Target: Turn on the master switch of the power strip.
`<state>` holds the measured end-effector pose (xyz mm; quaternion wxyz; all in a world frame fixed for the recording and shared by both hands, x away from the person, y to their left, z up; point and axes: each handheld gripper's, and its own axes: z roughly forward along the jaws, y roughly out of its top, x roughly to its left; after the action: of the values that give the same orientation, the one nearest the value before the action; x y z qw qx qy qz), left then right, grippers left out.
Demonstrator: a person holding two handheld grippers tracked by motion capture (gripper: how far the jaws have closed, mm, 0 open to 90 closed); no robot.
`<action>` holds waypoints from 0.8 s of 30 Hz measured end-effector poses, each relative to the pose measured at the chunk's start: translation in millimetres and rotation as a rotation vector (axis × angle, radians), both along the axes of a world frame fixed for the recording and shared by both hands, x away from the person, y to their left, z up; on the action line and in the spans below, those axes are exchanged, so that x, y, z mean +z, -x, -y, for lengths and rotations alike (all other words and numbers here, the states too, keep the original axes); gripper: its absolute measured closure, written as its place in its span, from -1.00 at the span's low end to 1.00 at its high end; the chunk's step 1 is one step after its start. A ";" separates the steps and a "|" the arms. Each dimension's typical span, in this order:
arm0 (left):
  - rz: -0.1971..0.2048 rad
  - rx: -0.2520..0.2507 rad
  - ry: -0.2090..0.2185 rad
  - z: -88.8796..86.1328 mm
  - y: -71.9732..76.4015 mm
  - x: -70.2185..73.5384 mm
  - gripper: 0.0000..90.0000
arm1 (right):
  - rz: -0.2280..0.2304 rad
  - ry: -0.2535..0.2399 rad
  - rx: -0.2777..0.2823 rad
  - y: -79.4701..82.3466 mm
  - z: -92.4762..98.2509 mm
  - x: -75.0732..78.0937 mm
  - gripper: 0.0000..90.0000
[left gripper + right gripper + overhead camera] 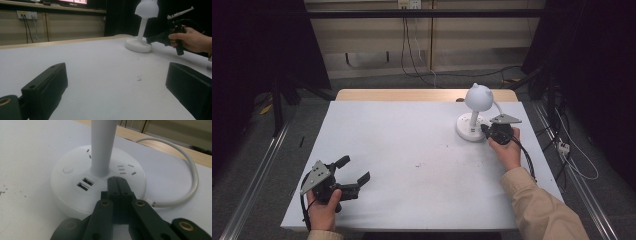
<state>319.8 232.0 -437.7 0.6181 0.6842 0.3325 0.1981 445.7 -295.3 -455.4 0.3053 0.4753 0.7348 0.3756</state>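
Resting right gripper [116, 178] closed on lamp base [75, 192] | left gripper [354, 172] apart, empty

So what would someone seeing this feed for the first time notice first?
Probably the white lamp with its eared round head, standing far right on the white table. The right tongs are shut, tips over its round base beside two USB ports. The left tongs sit open near the front left edge.

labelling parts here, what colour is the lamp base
White, same as its stem; the lamp base shows best in the right gripper view.
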 end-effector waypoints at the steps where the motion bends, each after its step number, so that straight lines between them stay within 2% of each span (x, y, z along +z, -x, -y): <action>1: 0.001 -0.001 0.001 0.3 -0.1 0.1 -0.92 | 0.000 -0.003 -0.002 -0.1 -0.1 -0.2 1.00; 6: 0.002 -0.006 0.001 1.7 -1.2 0.1 -0.92 | -0.001 -0.017 -0.003 -0.8 1.3 -1.3 1.00; 16: 0.003 -0.002 -0.001 0.8 -1.8 -0.3 -0.92 | 0.008 -0.012 -0.005 0.2 0.6 -1.8 1.00; 24: -0.002 -0.003 0.001 0.3 -2.5 -0.9 -0.92 | 0.007 -0.043 -0.011 -0.1 2.4 -2.4 1.00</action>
<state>322.3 231.7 -438.6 0.6185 0.6844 0.3322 0.1967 445.7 -297.7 -457.8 0.2995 0.4844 0.7228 0.3913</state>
